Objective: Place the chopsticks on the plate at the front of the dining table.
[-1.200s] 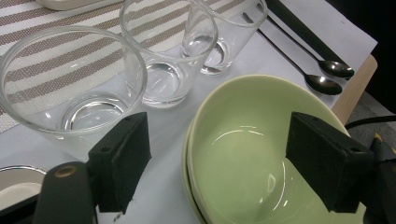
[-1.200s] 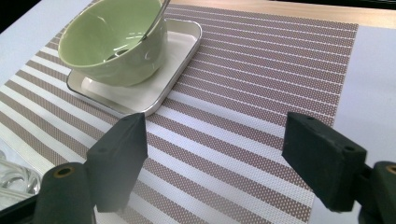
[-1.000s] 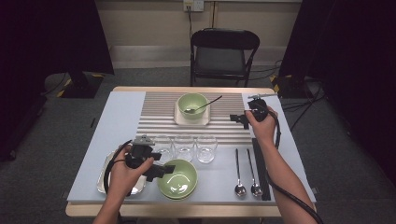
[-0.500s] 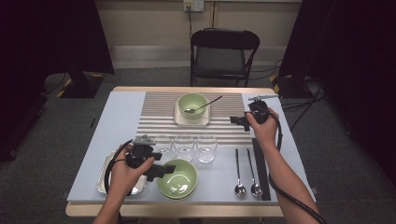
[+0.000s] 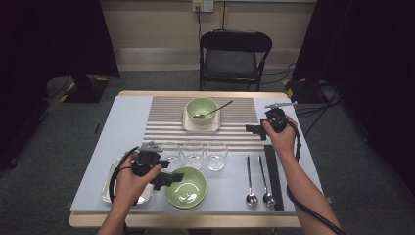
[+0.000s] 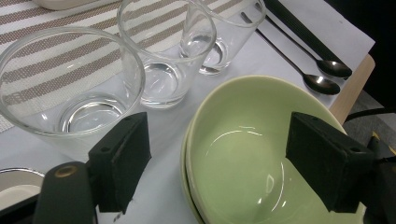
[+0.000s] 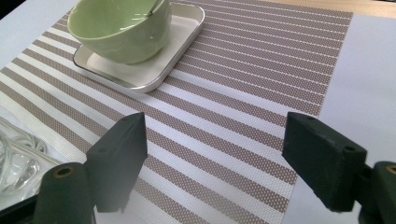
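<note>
In the high view our left forearm comes up from the bottom edge, left of centre, and the hand wraps the left gripper (image 5: 169,177) at the lower left of the table, angled toward the right. Its jaws stand wide apart, released, with nothing between them but the near rim of the bowl (image 5: 186,187), which sits at the lower centre of the frame. In the left gripper view the same bowl (image 6: 254,154) fills the lower right; one jaw hangs over its inside at the right, the other sits outside the rim at the lower left, so the rim lies in the gap. We cannot tell whether either jaw touches it. It looks to be stacked in a second bowl just below. Three glasses (image 6: 156,51) stand in a row across the upper left of that view, just beyond the bowl.

Our right arm runs from the lower right corner up to the right of centre, wrist bent inward, holding the right gripper (image 5: 254,129) over the striped mat (image 5: 171,128), pointing left. Its jaws are also spread and empty. In the right gripper view a far bowl (image 7: 119,27) on a white tray (image 7: 156,70) sits at the upper left.

Two spoons (image 5: 258,183) lie at the lower right.
</note>
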### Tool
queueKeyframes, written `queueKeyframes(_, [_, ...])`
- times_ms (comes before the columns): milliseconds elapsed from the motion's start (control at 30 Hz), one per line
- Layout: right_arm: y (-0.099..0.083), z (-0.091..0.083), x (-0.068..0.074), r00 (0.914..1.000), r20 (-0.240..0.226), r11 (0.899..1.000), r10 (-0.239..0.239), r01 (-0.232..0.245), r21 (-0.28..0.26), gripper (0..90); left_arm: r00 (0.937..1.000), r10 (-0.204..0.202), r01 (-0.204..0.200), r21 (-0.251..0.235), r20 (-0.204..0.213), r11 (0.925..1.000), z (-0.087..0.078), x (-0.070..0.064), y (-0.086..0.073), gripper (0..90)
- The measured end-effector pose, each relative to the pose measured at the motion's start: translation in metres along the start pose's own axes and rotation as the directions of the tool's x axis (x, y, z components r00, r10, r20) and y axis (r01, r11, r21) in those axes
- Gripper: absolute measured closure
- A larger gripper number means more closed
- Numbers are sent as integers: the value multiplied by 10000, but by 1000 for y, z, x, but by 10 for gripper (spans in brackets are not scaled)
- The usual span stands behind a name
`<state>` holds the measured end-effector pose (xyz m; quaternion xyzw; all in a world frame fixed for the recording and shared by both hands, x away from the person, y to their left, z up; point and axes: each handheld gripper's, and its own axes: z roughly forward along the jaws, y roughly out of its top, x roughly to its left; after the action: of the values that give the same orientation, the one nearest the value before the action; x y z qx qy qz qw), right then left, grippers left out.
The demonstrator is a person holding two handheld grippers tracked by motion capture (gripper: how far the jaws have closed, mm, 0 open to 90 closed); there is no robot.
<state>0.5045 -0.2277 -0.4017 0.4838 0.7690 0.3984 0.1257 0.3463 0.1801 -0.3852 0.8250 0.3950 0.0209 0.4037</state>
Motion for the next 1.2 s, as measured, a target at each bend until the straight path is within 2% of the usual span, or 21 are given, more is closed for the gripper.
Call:
queueKeyframes(500, [-12, -5, -9, 9999, 44, 9999, 128, -128, 64, 212, 10000, 44, -44, -24, 21, 10000, 0, -2, 1, 216])
queueKeyframes(1200, [-26, -10, -14, 9997, 241, 9998, -97, 93, 173, 216, 10000, 69, -69, 48, -27, 10000, 1, -2, 1, 217])
